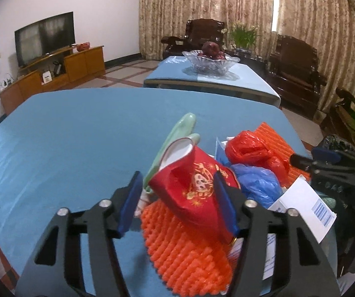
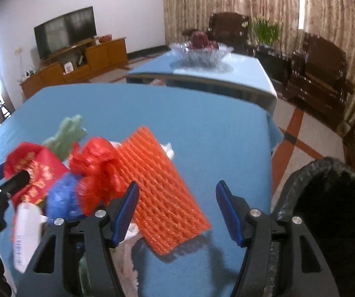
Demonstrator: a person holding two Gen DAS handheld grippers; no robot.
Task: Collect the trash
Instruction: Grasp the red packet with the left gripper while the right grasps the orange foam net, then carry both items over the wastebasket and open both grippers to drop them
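Note:
A heap of trash lies on the blue table. My left gripper is open around a crushed red paper cup that rests on an orange foam net; whether the pads touch the cup I cannot tell. Beside it lie a red plastic bag, a blue plastic bag, a pale green wrapper and a white box. My right gripper is open above another orange foam net, with the red bag, blue bag and red cup to its left.
A black-lined trash bin stands off the table's right edge. A second blue table with a glass fruit bowl stands beyond. Dark wooden armchairs, a TV and a cabinet line the room.

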